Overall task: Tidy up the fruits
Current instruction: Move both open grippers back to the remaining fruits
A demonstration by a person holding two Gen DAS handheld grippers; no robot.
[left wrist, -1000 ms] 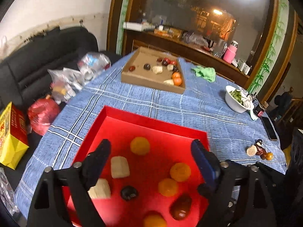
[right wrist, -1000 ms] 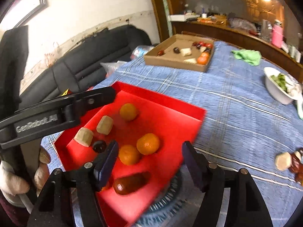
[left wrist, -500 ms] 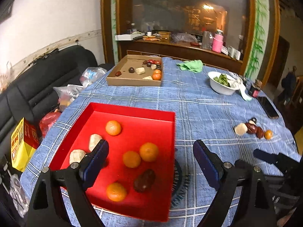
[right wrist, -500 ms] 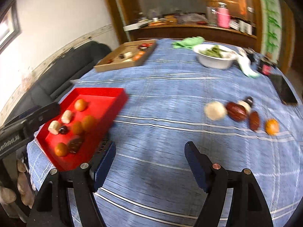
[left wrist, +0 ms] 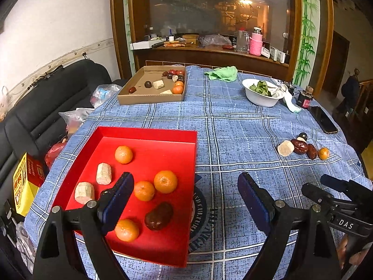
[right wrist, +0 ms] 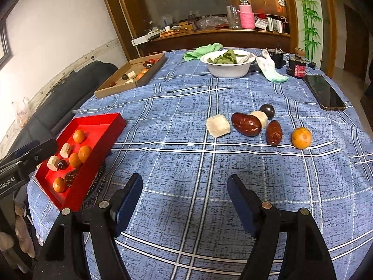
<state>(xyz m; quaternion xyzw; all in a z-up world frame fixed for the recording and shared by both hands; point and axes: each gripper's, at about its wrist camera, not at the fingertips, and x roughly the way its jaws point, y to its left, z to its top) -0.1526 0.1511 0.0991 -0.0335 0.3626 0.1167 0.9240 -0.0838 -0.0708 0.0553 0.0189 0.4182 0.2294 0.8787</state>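
- Right gripper (right wrist: 184, 200), fingers wide and holding nothing, faces 6 loose fruits (right wrist: 256, 122) at 1 o'clock, probably the next pick.
- Left gripper (left wrist: 185, 199), wide and holding nothing, hovers over the red tray (left wrist: 149, 131), where sorted fruit collects.

I see a round table under a blue plaid tablecloth (left wrist: 233, 121). Left of the table stands a dark sofa (left wrist: 53, 98) against a white wall (left wrist: 58, 23). Beyond the table runs a wooden counter (left wrist: 209, 56) below a large wood-framed glass pane (left wrist: 209, 7) reflecting a warm lamp. Right of the counter, a bamboo-painted panel (left wrist: 305, 30).
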